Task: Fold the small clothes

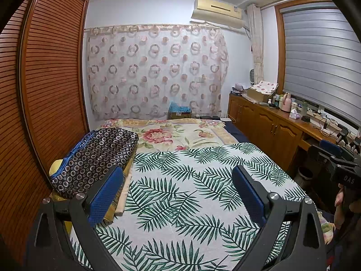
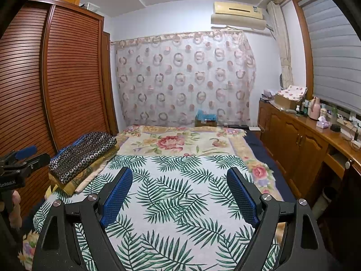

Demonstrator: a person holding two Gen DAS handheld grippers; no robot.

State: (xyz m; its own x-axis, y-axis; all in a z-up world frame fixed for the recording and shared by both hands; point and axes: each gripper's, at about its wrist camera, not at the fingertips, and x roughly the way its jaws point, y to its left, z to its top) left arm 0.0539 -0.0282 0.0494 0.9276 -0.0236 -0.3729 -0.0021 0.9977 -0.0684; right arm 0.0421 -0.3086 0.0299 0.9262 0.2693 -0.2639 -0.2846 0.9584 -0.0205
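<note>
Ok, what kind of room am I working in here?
A home bedroom, most likely. A bed with a palm-leaf sheet fills the middle, a louvred wooden wardrobe stands on the left, and a wall air conditioner hangs above a patterned curtain. Both grippers are open and empty.

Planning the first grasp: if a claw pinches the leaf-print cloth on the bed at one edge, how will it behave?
The leaf-print cloth lies thin and flat, so it is probably floppy and light. It would likely drape and drag rather than lift as a sheet. It may also slide over the floral bedspread.
</note>
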